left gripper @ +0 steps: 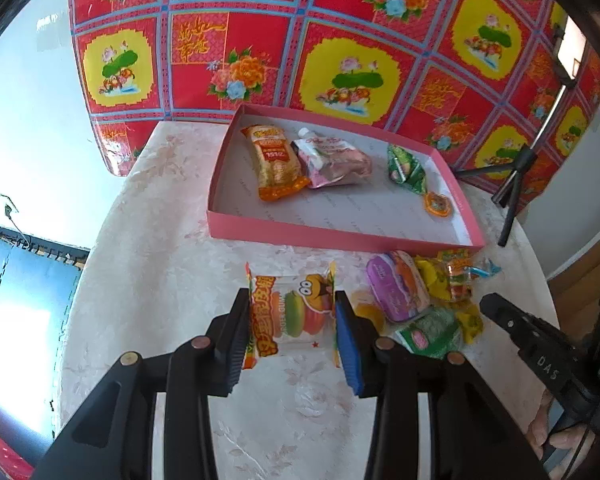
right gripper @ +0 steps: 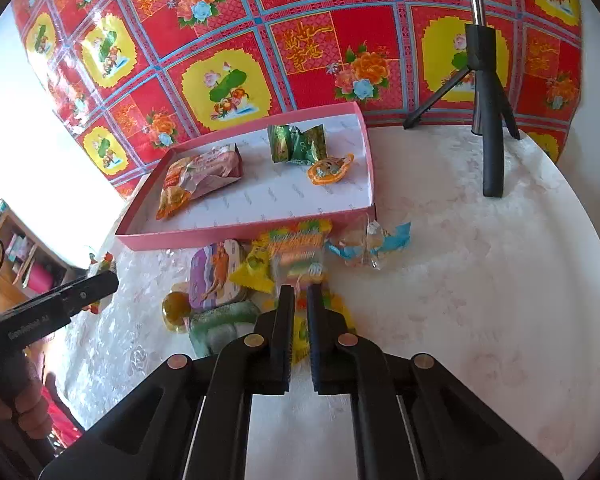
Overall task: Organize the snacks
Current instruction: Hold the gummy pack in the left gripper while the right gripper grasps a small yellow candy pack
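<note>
The left gripper (left gripper: 292, 320) is clamped on a burger gummy packet (left gripper: 290, 314), one blue-padded finger against each long side; the packet's long axis runs away from the camera toward the pink box (left gripper: 340, 236), its crimped ends pointing near and far, its printed face up; whether it is lifted off the tabletop (left gripper: 148, 280) or resting on it cannot be told.

The pink box lies toward the far edge of the tabletop, against the red floral backdrop (left gripper: 340, 40), its long axis running left to right; inside it, from the left wall, lie an orange cracker packet (left gripper: 276, 162), long axis front to back, a pink spouted pouch (left gripper: 332, 160) touching it with its spout toward the back wall, a green wrapped sweet (left gripper: 406, 170), and a small orange jelly cup (left gripper: 438, 202) near the right wall.

Just outside the box's front right corner sits a heap of loose snacks: a purple-lidded cup (right gripper: 216, 276), yellow packets (right gripper: 256, 272), a green packet (right gripper: 220, 322), and a clear wrapper with blue ends (right gripper: 370, 244).

The right gripper (right gripper: 300, 300) hovers over this heap with its fingers nearly together, only a narrow slit between them, a yellow wrapper showing in the slit; whether they pinch it cannot be told.

A black tripod (right gripper: 488, 120) stands near the far right edge of the tabletop.
</note>
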`<state>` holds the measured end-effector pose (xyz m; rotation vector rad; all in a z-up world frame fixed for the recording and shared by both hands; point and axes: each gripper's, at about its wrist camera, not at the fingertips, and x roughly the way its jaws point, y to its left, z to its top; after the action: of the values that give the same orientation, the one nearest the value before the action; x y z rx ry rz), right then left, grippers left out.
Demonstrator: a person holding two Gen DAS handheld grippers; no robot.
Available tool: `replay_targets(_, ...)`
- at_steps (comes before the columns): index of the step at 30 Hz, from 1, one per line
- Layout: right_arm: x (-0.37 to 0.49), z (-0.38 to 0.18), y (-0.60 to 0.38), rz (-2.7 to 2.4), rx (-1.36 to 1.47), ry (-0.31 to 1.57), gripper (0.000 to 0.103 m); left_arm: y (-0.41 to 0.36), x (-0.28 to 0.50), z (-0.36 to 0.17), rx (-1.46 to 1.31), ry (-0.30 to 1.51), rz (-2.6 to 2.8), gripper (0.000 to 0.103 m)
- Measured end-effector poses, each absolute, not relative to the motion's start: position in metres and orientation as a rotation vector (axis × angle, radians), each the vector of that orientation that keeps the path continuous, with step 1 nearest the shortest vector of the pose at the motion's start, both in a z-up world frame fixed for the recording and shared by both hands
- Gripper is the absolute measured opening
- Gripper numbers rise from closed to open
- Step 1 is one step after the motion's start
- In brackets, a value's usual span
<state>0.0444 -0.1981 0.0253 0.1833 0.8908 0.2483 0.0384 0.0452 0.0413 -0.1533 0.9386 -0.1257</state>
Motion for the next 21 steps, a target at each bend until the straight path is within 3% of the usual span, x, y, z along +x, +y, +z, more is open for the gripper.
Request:
replay_targets(7,0.039,0.028,-0.202,0.258,0.199,0.89,0.011,0.043,0.029,0.046,-0.143,0.925,-0.135,0.041)
replay_targets(21,0.028,0.019,-0.211,0.228,0.137,0.933,0.053,0.044,0.033,0.039,-0.148,0.945,-0.144,0.042)
